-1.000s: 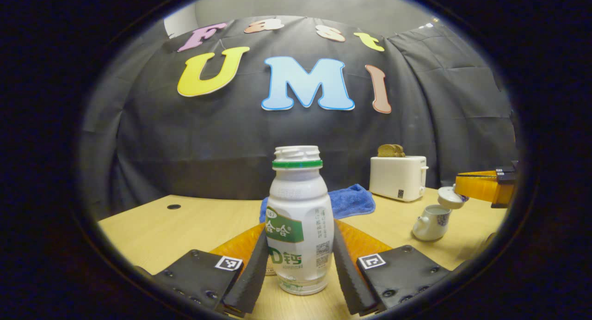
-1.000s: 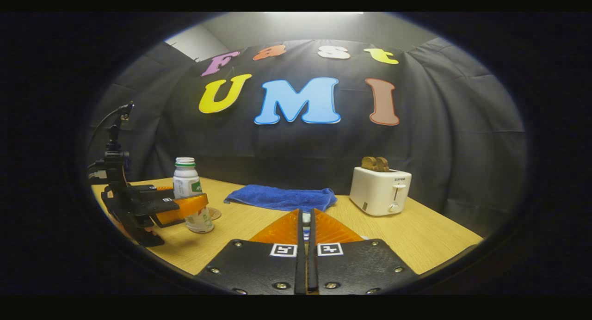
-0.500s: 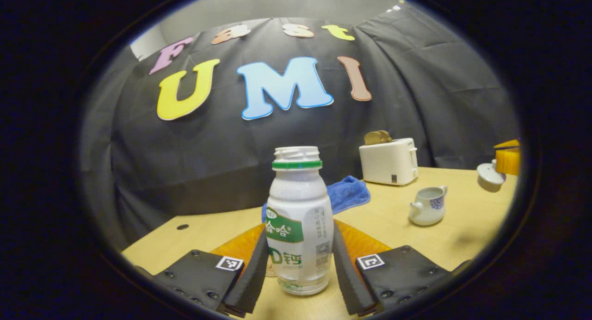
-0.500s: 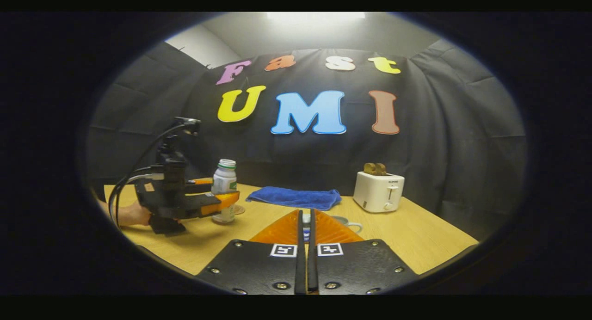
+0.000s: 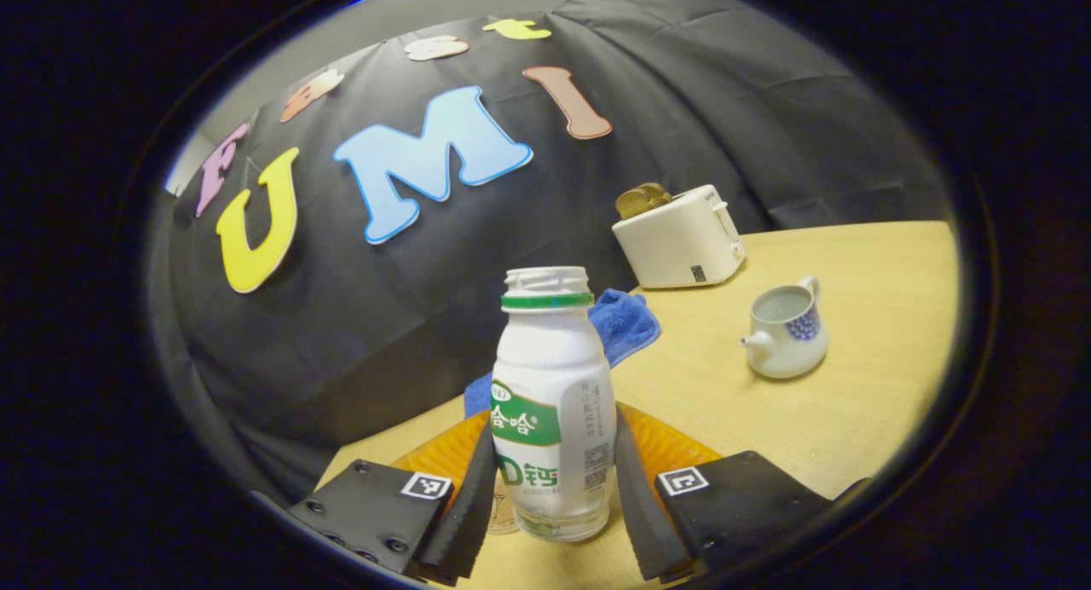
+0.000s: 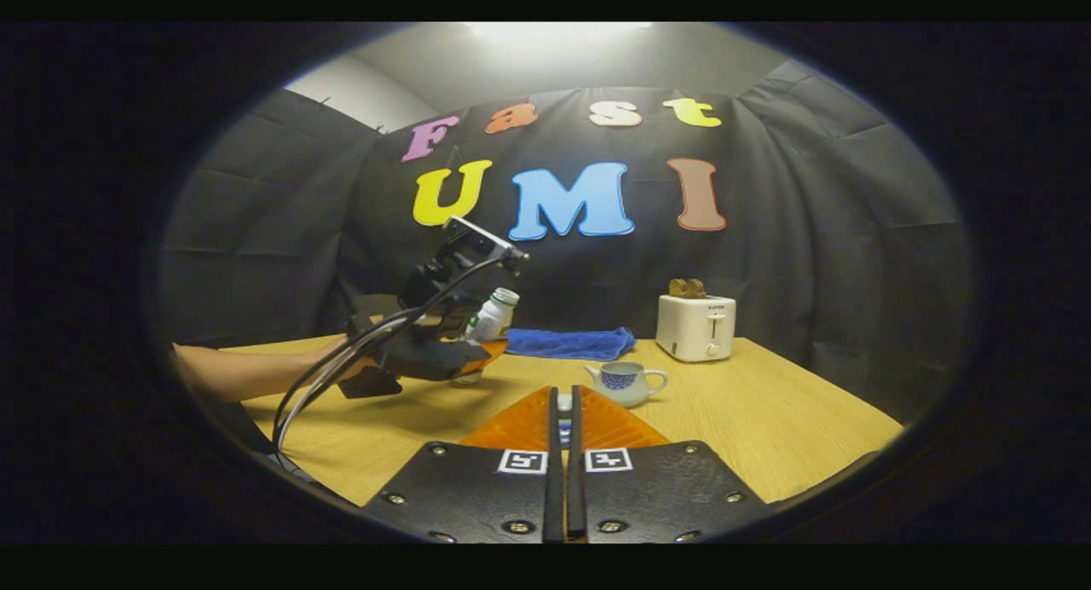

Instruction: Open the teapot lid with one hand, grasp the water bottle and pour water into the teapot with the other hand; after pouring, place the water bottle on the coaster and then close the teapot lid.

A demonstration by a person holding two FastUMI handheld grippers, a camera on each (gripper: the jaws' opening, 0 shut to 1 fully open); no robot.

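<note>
1. The left gripper has its two fingers closed against the sides of the water bottle, one on each flank of the lower body, so the bottle is clamped between them.
2. The water bottle has no cap on its threaded neck, and in the right gripper view it is tilted, its mouth leaning toward the teapot.
3. In that view the left gripper is held by a person's hand and forearm, above the table, to the left of the teapot and apart from it.
4. The teapot stands on the table with its top open and its handle and spout out to the sides (its inside looks pale; whether there is water in it I cannot tell).
5. The right gripper has its fingers drawn together with only a thin slit between them; a small pale and blue piece shows in that slit at the tips, in front of the teapot, but what it is I cannot tell for sure.
6. Behind the teapot a white toaster with brown slices in its slots stands by the booth wall.
7. A blue cloth lies behind the teapot, to the left of the toaster.
8. A round coaster shows low behind the bottle between the left gripper's fingers, on the table well apart from the teapot.
</note>
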